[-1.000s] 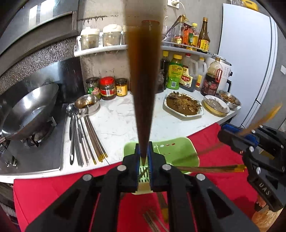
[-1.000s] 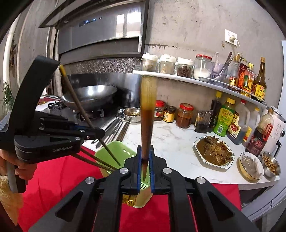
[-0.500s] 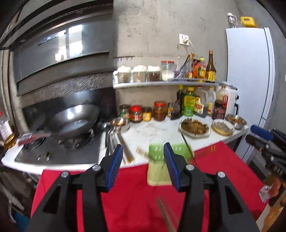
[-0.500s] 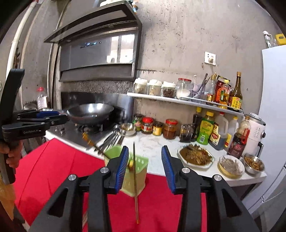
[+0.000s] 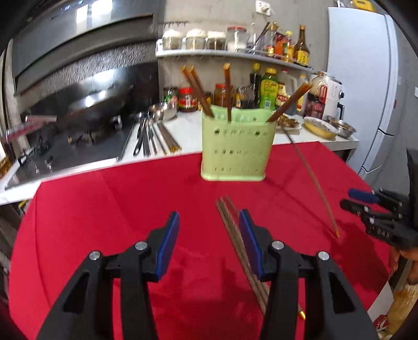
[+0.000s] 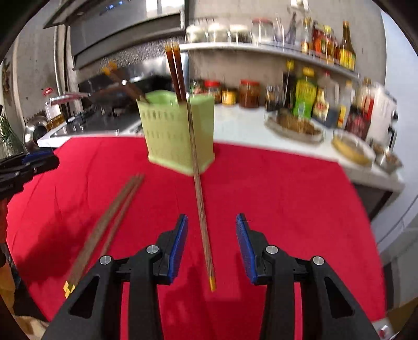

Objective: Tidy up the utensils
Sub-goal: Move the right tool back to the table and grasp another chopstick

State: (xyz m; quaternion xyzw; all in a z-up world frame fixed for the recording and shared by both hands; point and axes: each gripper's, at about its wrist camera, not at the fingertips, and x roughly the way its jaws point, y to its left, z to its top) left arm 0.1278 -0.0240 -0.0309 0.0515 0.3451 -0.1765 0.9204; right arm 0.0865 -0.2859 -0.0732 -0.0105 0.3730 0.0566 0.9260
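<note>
Near the far edge of the red cloth (image 5: 109, 214) stands the green utensil holder (image 5: 236, 146), dark chopsticks (image 5: 197, 90) poking out (four show from the left wrist). Left gripper (image 5: 209, 243) hangs open and empty over a loose chopstick bundle (image 5: 235, 235); right gripper (image 6: 211, 248), jaws apart, straddles a single chopstick (image 6: 202, 217) without touching it

Rough grey concrete wall (image 5: 282, 15) spans 12 o'clock, carrying a white shelf (image 5: 235, 53). Steel range hood (image 5: 78, 44) sits at 10 o'clock. White refrigerator (image 5: 365, 78) stands at 2 o'clock. Red-covered tabletop (image 5: 130, 196) abuts a white marble counter (image 5: 188, 130).
</note>
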